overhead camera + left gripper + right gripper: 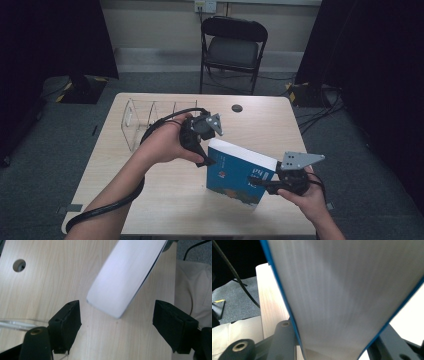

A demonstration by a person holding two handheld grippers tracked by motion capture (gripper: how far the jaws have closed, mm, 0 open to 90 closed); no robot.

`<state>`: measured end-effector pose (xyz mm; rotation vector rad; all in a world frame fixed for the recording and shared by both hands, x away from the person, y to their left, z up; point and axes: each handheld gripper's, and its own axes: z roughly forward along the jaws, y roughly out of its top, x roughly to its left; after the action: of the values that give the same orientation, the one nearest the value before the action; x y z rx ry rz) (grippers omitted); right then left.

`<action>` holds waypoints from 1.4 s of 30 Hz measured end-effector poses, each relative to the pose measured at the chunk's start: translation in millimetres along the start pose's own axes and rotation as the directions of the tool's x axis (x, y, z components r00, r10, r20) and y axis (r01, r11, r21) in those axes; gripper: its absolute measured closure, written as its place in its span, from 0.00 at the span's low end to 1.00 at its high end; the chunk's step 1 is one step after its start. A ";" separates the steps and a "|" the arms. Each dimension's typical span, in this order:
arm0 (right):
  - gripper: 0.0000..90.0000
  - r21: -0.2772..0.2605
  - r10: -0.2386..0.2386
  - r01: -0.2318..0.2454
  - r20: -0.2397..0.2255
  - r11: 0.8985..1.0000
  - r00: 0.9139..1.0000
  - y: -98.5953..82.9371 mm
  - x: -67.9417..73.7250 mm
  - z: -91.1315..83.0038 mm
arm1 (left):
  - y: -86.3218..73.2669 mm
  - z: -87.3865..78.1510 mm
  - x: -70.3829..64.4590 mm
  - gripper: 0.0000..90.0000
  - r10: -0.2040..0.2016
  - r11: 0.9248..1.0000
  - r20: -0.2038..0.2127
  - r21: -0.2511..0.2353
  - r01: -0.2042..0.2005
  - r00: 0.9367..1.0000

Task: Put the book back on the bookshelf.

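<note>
Two grippers meet at a blue book [239, 176] standing tilted at lower centre of the high view. The right gripper [270, 186] clamps the book's lower right edge. The left gripper [116, 320] has its jaws spread wide, the book's upper corner just between them, untouched. A clear rack [142, 117] sits upper left on the table [165, 200].

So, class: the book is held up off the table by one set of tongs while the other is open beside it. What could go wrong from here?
1. The right tongs pinch the blue book at one lower edge only; tilted, it could swing or slip out.
2. The left tongs are open around its corner, not gripping, so nothing backs it up.
3. If dropped, it hits the table and its pages may bend.
</note>
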<state>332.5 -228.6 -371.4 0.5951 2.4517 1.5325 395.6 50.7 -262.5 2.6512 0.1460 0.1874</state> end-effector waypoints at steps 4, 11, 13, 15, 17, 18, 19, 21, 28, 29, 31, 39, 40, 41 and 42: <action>0.64 -0.001 0.002 -0.002 -0.003 1.000 1.000 -0.2 -0.2 0.1 | 9.5 4.0 1.4 0.25 0.035 0.999 0.003 0.007 -0.035 0.999; 0.64 -0.005 0.001 -0.002 -0.004 1.000 1.000 -1.0 -0.6 0.0 | 23.1 19.1 1.7 0.25 0.090 0.996 0.044 0.019 -0.090 0.995; 0.64 -0.005 0.001 -0.001 -0.004 1.000 1.000 -1.1 -0.5 0.1 | 24.6 24.1 0.8 0.28 0.095 0.995 0.073 0.031 -0.097 0.993; 0.64 -0.003 0.003 -0.003 -0.003 1.000 1.000 -1.0 -0.6 0.0 | 25.3 27.6 0.6 0.34 0.091 0.994 0.082 0.048 -0.096 0.992; 0.64 -0.004 0.003 -0.003 -0.005 1.000 1.000 -1.0 -0.9 0.2 | 26.2 30.8 0.9 0.37 0.113 0.989 0.099 0.081 -0.121 0.989; 0.64 -0.006 0.006 -0.006 -0.011 1.000 1.000 -1.3 -1.4 0.3 | 26.5 32.5 0.0 0.40 0.129 0.986 0.097 0.093 -0.138 0.987; 0.64 -0.006 0.006 -0.006 -0.011 1.000 1.000 -1.3 -1.4 0.3 | 26.8 33.1 -0.1 0.40 0.132 0.985 0.091 0.100 -0.141 0.987; 0.64 -0.007 0.007 -0.007 -0.014 1.000 1.000 -1.5 -1.4 0.4 | 26.9 33.4 0.3 0.44 0.158 0.982 0.087 0.089 -0.166 0.984; 0.64 -0.004 0.006 -0.006 -0.014 1.000 1.000 -1.2 -2.2 0.5 | 29.4 36.1 0.5 0.48 0.216 0.972 0.110 0.069 -0.224 0.970; 0.64 -0.005 0.006 -0.006 -0.016 1.000 1.000 -1.2 -2.2 0.6 | 29.9 37.6 -0.2 0.48 0.204 0.975 0.115 0.066 -0.213 0.972; 0.64 -0.005 0.006 -0.006 -0.017 1.000 1.000 -1.4 -2.2 0.5 | 31.4 38.6 -0.2 0.49 0.208 0.972 0.119 0.082 -0.218 0.971; 0.62 -0.009 0.008 -0.008 -0.021 1.000 1.000 -2.8 -1.8 1.9 | 33.0 37.6 -3.5 0.62 0.153 0.976 0.174 0.130 -0.177 0.973; 0.62 -0.009 0.010 -0.010 -0.022 1.000 1.000 -3.1 -1.7 2.2 | 32.8 37.4 -4.6 0.62 0.154 0.975 0.171 0.132 -0.177 0.973; 0.61 -0.011 0.009 -0.010 -0.023 1.000 1.000 -3.6 -1.8 2.7 | 32.9 36.9 -5.7 0.63 0.159 0.974 0.170 0.136 -0.183 0.973; 0.61 -0.011 0.009 -0.010 -0.023 1.000 1.000 -3.6 -1.8 2.7 | 33.4 36.7 -6.6 0.63 0.148 0.974 0.163 0.145 -0.172 0.975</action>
<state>334.2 -228.6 -375.8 0.5910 2.4596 1.5639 397.3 3.8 -279.9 2.8239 -0.1087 0.0273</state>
